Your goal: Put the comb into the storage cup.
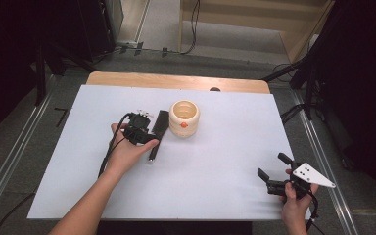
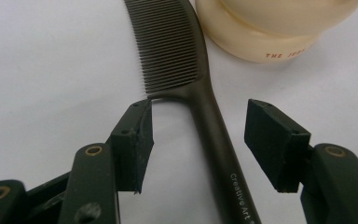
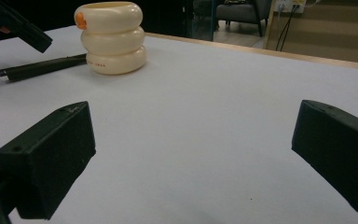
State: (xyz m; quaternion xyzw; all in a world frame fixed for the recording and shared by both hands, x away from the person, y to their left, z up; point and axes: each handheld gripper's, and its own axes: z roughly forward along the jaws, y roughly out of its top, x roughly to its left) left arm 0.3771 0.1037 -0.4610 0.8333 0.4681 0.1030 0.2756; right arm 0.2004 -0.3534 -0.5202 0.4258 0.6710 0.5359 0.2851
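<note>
A dark brown comb (image 2: 200,107) lies flat on the white sheet between the spread jaws of the left gripper (image 2: 198,140), its slim handle running up through the gap, nearer the right-hand jaw and touching neither. Beyond the jaw tips the fine teeth fan out to the left. Small pale lettering marks the handle's near end, close to the gripper's body.

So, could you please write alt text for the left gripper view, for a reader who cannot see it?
A dark comb lies flat on a white table, its handle running between the open left gripper, whose two black fingers stand on either side without touching it. A cream cup stands just behind the comb.
</note>
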